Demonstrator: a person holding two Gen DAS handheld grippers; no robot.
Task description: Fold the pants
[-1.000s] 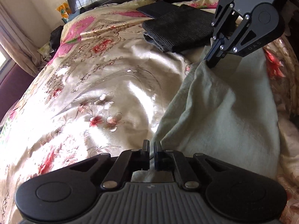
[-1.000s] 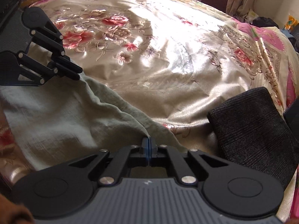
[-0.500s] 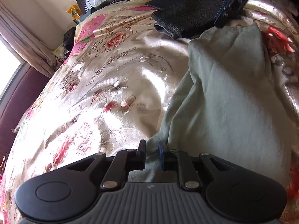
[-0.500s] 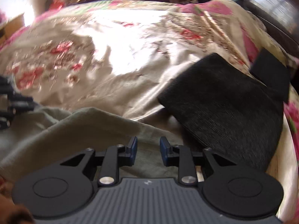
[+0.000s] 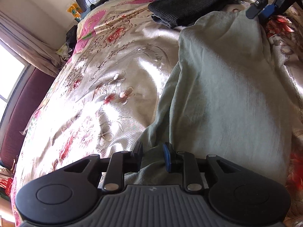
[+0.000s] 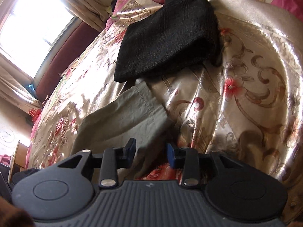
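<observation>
Both the left gripper (image 5: pixel 152 154) and right gripper (image 6: pixel 150 153), jaws just opened, hold nothing; the released grey-green pants (image 5: pixel 227 94) may slump unfolded on the slick satin bedspread (image 5: pixel 113 75).

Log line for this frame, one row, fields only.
left gripper: open, just opening over green pants | right gripper: open, just opening | black folded garment: on bedspread

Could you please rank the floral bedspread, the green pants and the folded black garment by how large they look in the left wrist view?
1. Floral bedspread, clearly largest.
2. Green pants, though they lie nearer the camera.
3. Folded black garment, smallest, but farthest away, so its true size is unsure.
</observation>
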